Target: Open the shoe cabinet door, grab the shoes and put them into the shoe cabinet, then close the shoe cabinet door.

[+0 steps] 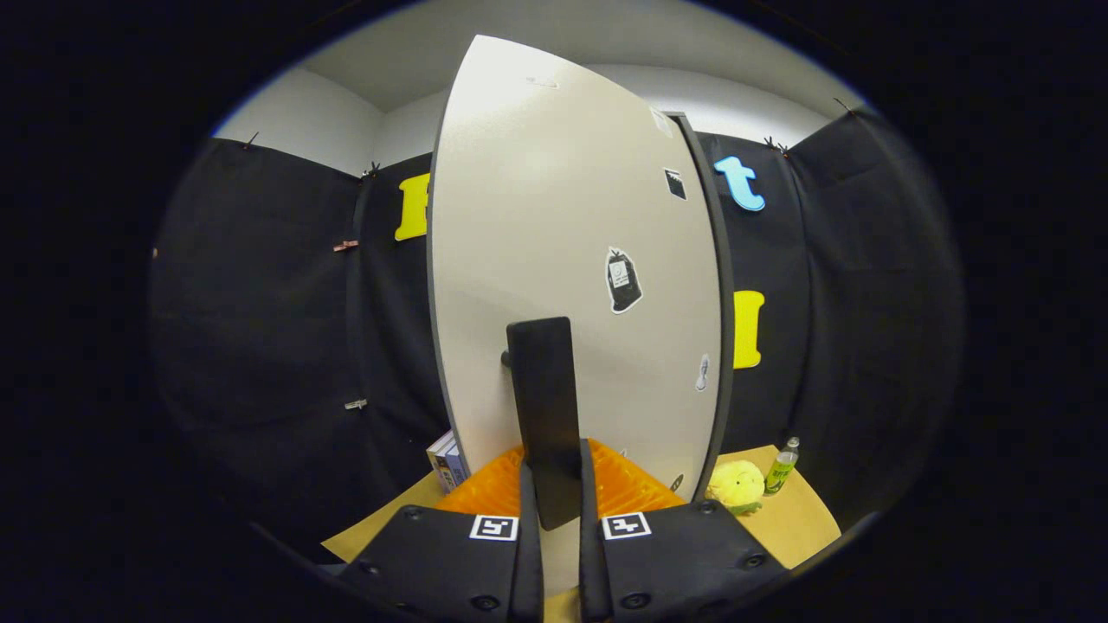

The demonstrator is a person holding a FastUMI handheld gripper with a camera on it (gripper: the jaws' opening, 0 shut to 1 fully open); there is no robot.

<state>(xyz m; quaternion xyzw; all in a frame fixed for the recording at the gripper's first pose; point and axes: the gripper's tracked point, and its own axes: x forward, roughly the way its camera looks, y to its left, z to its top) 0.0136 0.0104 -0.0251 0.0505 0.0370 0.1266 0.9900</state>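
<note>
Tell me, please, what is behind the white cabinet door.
The white cabinet door, whose black handle sits between the gripper fingers, covers whatever lies directly behind it. Past its edges show books, a yellow plush toy and a green bottle.

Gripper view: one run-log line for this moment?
gripper shut on door handle | cabinet door | shoes unseen | plush toy on table

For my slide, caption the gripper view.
Gripper shut on the black handle of the pale cabinet door.
</note>
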